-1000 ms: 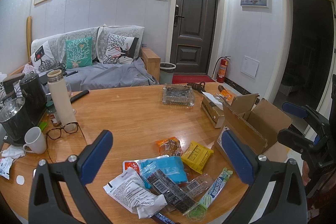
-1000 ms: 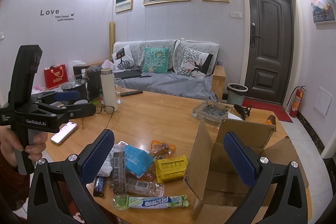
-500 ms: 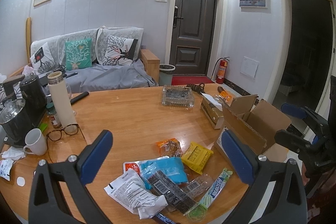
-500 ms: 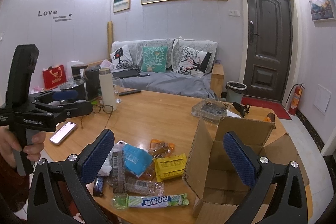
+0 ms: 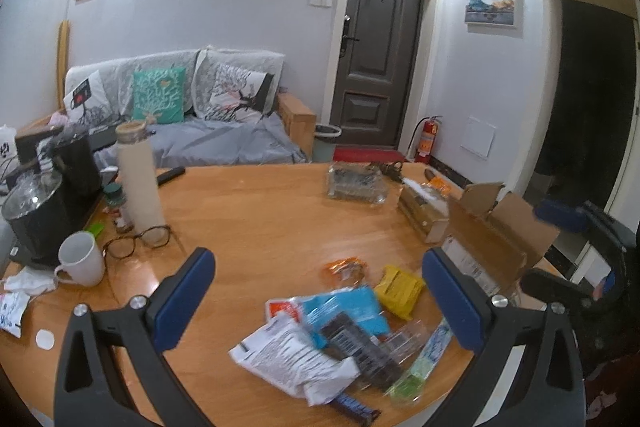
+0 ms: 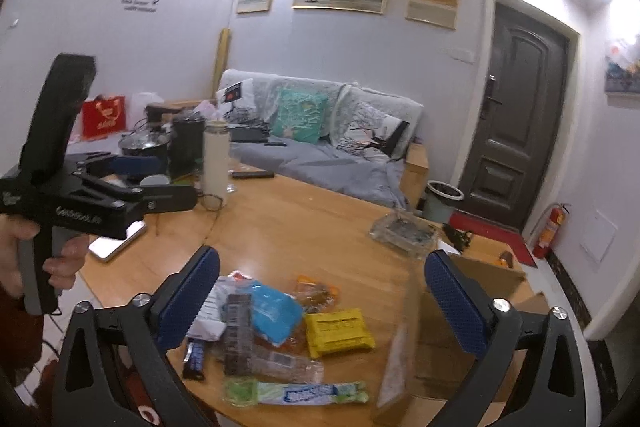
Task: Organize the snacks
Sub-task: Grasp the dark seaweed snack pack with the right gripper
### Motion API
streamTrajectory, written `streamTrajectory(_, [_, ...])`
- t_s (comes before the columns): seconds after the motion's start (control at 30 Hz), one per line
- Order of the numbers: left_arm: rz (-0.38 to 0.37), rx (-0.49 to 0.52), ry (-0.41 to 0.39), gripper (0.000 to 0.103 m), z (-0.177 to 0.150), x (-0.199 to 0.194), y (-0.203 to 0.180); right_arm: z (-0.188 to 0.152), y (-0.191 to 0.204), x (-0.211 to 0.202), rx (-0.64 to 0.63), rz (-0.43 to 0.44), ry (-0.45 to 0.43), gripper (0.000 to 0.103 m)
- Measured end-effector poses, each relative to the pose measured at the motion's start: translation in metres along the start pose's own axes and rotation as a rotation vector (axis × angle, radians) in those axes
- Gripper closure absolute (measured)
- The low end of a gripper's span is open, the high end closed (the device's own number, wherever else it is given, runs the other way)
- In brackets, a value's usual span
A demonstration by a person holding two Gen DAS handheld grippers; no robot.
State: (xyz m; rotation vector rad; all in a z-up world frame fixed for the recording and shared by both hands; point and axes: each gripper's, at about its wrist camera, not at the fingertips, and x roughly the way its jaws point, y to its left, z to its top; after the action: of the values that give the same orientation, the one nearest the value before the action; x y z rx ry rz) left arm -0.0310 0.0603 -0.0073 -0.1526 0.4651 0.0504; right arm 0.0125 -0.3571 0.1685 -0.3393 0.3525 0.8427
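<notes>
A heap of snack packets lies at the near edge of the round wooden table (image 5: 260, 223): a yellow packet (image 5: 399, 290) (image 6: 338, 331), a blue packet (image 5: 346, 311) (image 6: 276, 311), an orange packet (image 5: 346, 269), a white packet (image 5: 292, 355), a dark bar (image 5: 360, 347) and a green-white stick (image 6: 296, 393). An open cardboard box (image 5: 496, 239) (image 6: 452, 311) stands right of the heap. My left gripper (image 5: 320, 291) is open and empty above the heap. My right gripper (image 6: 322, 295) is open and empty above the heap, beside the box.
A white mug (image 5: 82, 259), glasses (image 5: 136, 241), a tall white bottle (image 5: 140, 179) and a black kettle (image 5: 36, 219) stand at the table's left. A clear tray (image 5: 356, 181) and a tissue box (image 5: 424, 211) sit at the back. A phone (image 6: 118, 241) lies at the left edge.
Both grippers have tilted and shifted slightly over the snack heap; the right view now looks more to the left. Both stay open and nothing has been picked up.
</notes>
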Motion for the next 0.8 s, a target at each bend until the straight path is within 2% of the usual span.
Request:
streamTrajectory(0.13, [0.048,-0.015,0.065,0.000,-0.016,0.011,0.023,-0.011,0.023,0.033,0.001,0.100,0.087,0.043])
streamTrajectory(0.2, [0.069,-0.031,0.103,0.000,-0.027,0.019,0.035,-0.021,0.031,0.051,0.020,0.136,0.131,0.059])
streamTrajectory(0.27, [0.080,-0.051,0.141,0.001,-0.039,0.027,0.044,-0.034,0.037,0.070,0.031,0.166,0.184,0.060])
streamTrajectory(0.5, [0.089,-0.117,0.251,0.000,-0.081,0.056,0.062,-0.075,0.053,0.115,-0.001,0.157,0.315,0.061])
streamTrajectory(0.8, [0.091,-0.129,0.315,0.001,-0.102,0.078,0.063,-0.102,0.061,0.143,-0.063,0.079,0.360,0.061])
